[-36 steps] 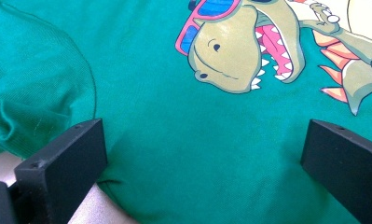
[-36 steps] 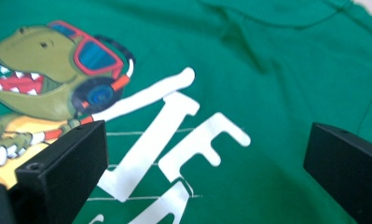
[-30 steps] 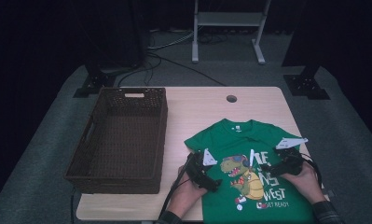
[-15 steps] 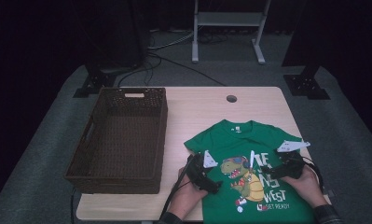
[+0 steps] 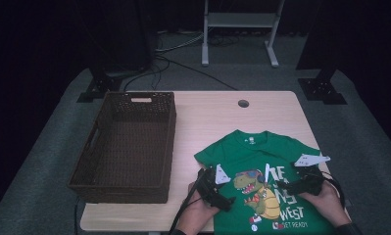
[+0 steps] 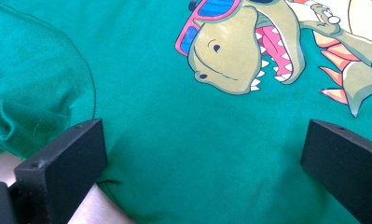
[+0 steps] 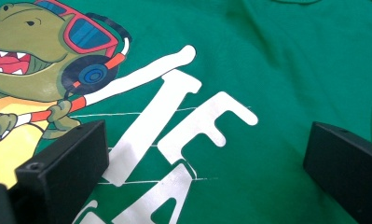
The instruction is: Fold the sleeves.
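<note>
A green T-shirt (image 5: 261, 152) with a dinosaur print (image 5: 254, 188) and white lettering lies flat, front up, on the near right part of the wooden table (image 5: 207, 117). My left gripper (image 5: 227, 201) rests low over the shirt's left side, its jaws wide apart with green cloth (image 6: 193, 154) between them. My right gripper (image 5: 283, 186) hovers over the lettering (image 7: 174, 130) on the shirt's right side, also open. In the left gripper view the shirt's edge and a sleeve fold (image 6: 30, 102) lie by the left jaw.
A dark brown wicker basket (image 5: 97, 147) stands on the left part of the table with nothing inside. A round cable hole (image 5: 243, 103) sits near the far edge. Beyond the table are dark stands, cables and a white frame on grey carpet.
Both grippers have shifted slightly over the shirt, the left a little toward the near edge. The shirt and the basket stay where they were.
</note>
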Motion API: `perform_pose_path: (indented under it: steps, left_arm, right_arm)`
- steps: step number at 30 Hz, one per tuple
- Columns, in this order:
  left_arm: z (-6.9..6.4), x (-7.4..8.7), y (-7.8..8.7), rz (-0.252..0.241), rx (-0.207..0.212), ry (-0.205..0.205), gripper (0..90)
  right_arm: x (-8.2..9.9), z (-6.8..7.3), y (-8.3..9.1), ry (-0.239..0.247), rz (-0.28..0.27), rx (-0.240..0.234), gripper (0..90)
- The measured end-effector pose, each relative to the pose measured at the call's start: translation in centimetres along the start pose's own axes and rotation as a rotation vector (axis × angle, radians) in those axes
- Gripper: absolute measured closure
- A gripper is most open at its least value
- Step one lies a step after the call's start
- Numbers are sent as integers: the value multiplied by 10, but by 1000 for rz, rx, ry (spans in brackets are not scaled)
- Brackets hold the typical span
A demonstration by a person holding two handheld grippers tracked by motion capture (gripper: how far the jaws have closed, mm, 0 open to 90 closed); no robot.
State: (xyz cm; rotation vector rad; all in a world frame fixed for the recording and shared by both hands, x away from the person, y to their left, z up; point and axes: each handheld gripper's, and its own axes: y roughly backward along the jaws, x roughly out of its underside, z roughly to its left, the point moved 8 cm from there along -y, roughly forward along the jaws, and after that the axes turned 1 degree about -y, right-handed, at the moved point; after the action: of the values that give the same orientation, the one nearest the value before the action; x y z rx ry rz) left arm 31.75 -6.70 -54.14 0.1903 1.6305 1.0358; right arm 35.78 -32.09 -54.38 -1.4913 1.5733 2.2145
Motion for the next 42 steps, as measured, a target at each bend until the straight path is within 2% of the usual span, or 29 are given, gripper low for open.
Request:
perform_pose_path:
  steps: [12, 16, 27, 42]
  left_arm:
    - [-22, 3, 4, 1, 18, -21, 0]
    - [-26, 5, 5, 1, 27, -31, 0]
    - [-23, 2, 7, -5, 46, -24, 0]
    - [-7, -11, 19, -34, 38, -6, 0]
  right_arm:
    - [16, 10, 16, -8, 0, 5, 0]
    - [21, 12, 20, -7, 0, 4, 0]
    - [22, 13, 21, -8, 1, 6, 0]
    - [22, 13, 21, -8, 1, 6, 0]
